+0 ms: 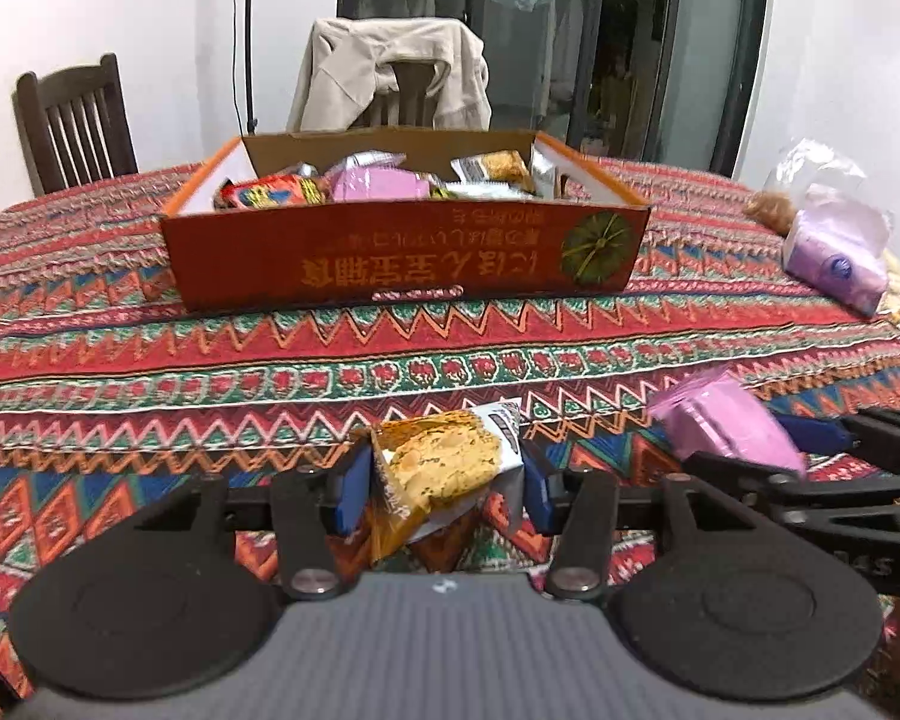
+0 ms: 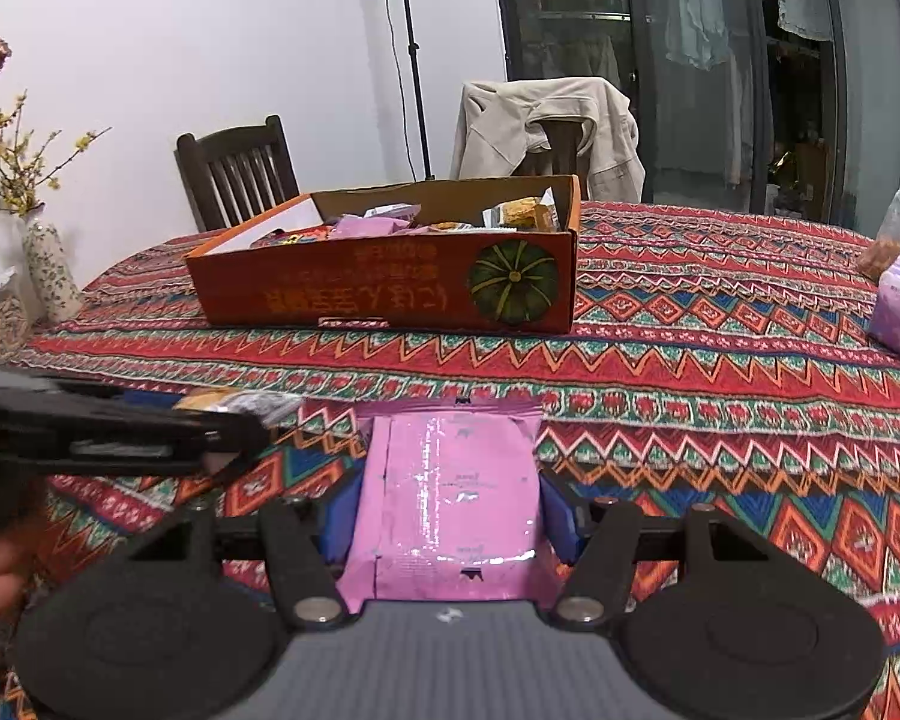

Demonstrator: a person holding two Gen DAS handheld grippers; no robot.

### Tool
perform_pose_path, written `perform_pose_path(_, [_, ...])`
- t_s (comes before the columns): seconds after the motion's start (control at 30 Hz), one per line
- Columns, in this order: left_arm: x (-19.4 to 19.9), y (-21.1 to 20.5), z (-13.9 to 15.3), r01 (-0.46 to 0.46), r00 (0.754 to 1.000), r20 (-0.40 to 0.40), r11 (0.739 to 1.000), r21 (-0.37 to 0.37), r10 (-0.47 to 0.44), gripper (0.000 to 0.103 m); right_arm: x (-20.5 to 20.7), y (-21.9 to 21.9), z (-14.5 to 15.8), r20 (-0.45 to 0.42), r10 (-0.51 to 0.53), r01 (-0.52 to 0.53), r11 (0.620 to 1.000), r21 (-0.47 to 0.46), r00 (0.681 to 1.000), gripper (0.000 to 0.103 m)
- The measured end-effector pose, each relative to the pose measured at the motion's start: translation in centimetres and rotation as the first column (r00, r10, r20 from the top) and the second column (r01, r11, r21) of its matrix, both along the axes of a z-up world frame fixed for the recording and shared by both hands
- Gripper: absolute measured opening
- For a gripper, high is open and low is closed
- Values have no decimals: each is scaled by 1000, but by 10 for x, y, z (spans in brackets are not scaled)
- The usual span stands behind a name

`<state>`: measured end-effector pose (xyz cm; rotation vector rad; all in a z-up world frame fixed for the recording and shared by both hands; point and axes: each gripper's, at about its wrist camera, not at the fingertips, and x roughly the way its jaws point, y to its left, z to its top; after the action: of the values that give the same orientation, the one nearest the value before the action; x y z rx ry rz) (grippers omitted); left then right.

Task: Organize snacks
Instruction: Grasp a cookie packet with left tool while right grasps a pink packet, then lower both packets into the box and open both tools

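Note:
My left gripper (image 1: pixel 447 480) is shut on a yellow biscuit packet (image 1: pixel 444 468), held above the patterned tablecloth in front of the orange cardboard box (image 1: pixel 402 252). The box holds several snack packets (image 1: pixel 384 183). My right gripper (image 2: pixel 450 510) is shut on a pink snack packet (image 2: pixel 450 492), also in front of the box (image 2: pixel 390 288). The right gripper and its pink packet (image 1: pixel 726 426) show at the right of the left wrist view. The left gripper (image 2: pixel 120 426) with its packet shows at the left of the right wrist view.
A purple tissue pack (image 1: pixel 840 264) and a clear bag (image 1: pixel 810 174) lie at the table's right. A flower vase (image 2: pixel 48 264) stands at the left. Two chairs (image 1: pixel 78 120) stand behind the table, one draped with a beige jacket (image 1: pixel 390 72).

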<state>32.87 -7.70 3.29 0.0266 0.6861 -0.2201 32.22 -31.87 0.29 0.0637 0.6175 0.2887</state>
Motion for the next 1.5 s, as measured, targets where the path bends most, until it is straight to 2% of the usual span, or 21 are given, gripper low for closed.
perform_pose_path(0.37, [-12,11,11,3,999,38,1000,-29,-2,51,-11,16,9,25,18,-17,1000,-9,1000,61])
perform_pose_path(0.6, [7,14,29,29,997,74,997,-68,-24,51,0,15,23,43,16,-16,1000,-5,999,61])
perform_pose_path(0.73, [46,9,57,91,989,123,990,-105,-78,51,26,13,48,100,28,-27,1000,-15,995,61])
perform_pose_path(0.8, [78,2,69,97,985,151,991,-95,-82,51,47,11,63,138,29,-26,999,-21,990,61])
perform_pose_path(0.87, [117,-7,77,108,985,143,989,-104,-92,51,81,8,74,145,25,-25,1000,-5,989,61])
perform_pose_path(0.93, [154,-18,78,102,989,121,990,-102,-89,51,115,6,79,135,14,-16,1000,13,991,61])
perform_pose_path(1.13, [253,-44,61,41,998,55,997,-59,-38,51,205,20,65,73,-31,35,998,-52,997,61])
perform_pose_path(1.2, [271,-48,54,35,998,47,997,-67,-32,53,221,24,57,57,-40,44,997,-58,998,61])
perform_pose_path(1.33, [292,-57,38,43,999,27,997,-57,-42,64,246,38,42,14,-31,32,997,-77,999,61])
perform_pose_path(1.37, [294,-57,36,56,998,22,997,-50,-55,70,249,41,39,9,-26,27,996,-84,1000,61])
perform_pose_path(1.47, [293,-51,36,65,998,20,996,-67,-64,73,251,42,34,16,-33,35,996,-78,999,79])
perform_pose_path(1.5, [292,-49,37,72,997,22,995,-69,-70,73,249,39,35,21,-30,31,998,-60,999,79])
